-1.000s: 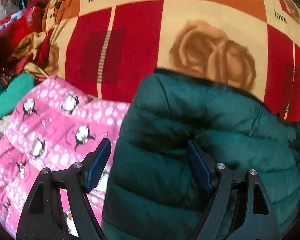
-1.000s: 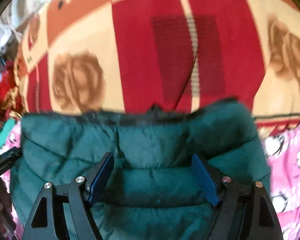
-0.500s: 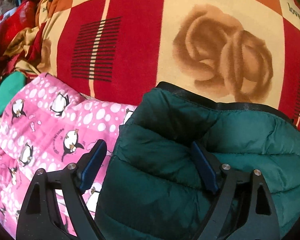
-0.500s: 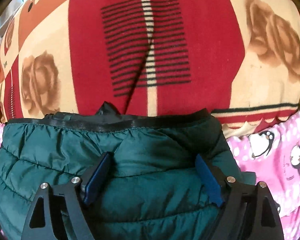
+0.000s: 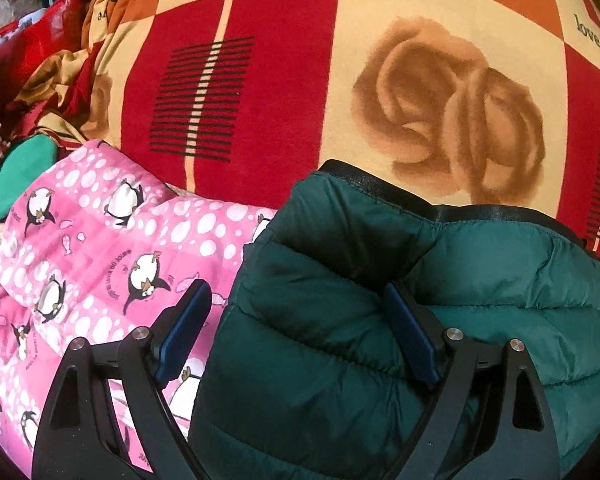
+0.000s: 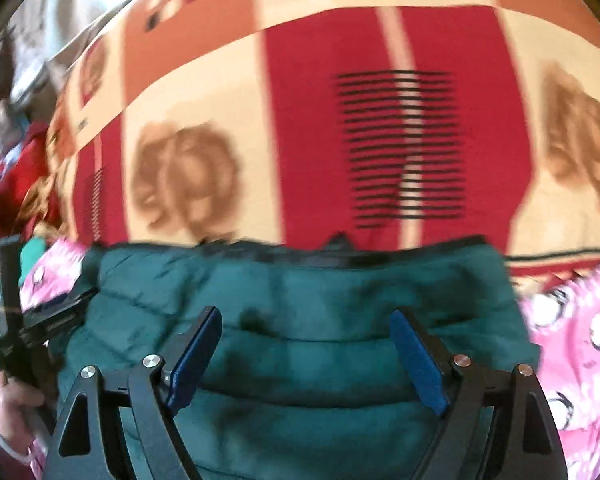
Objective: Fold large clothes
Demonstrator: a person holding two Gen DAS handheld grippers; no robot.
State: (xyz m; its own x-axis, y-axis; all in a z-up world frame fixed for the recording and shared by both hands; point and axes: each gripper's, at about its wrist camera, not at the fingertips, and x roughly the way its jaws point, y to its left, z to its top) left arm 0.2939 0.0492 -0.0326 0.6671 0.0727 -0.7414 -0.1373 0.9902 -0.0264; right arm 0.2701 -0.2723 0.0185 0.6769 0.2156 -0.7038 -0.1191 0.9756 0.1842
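A dark green quilted puffer jacket (image 5: 340, 312) lies folded on a pink penguin-print quilt (image 5: 88, 248), its black-trimmed edge facing away. It also shows in the right wrist view (image 6: 300, 312). My left gripper (image 5: 300, 328) is open over the jacket's left edge, one blue pad over the pink quilt, the other on the jacket. My right gripper (image 6: 306, 348) is open just above the jacket's middle. The left gripper's body (image 6: 28, 320) and the hand holding it show at the left of the right wrist view.
A red, cream and orange blanket (image 5: 280, 80) with roses and "love" text covers the surface beyond the jacket. A crumpled pile of red and yellow cloth (image 5: 40, 80) and a green garment (image 5: 16, 176) lie at the far left.
Both grippers stayed open. The right gripper dipped close to the jacket and has pulled back up; its view is blurred by motion. The left gripper moved slightly forward over the jacket's edge.
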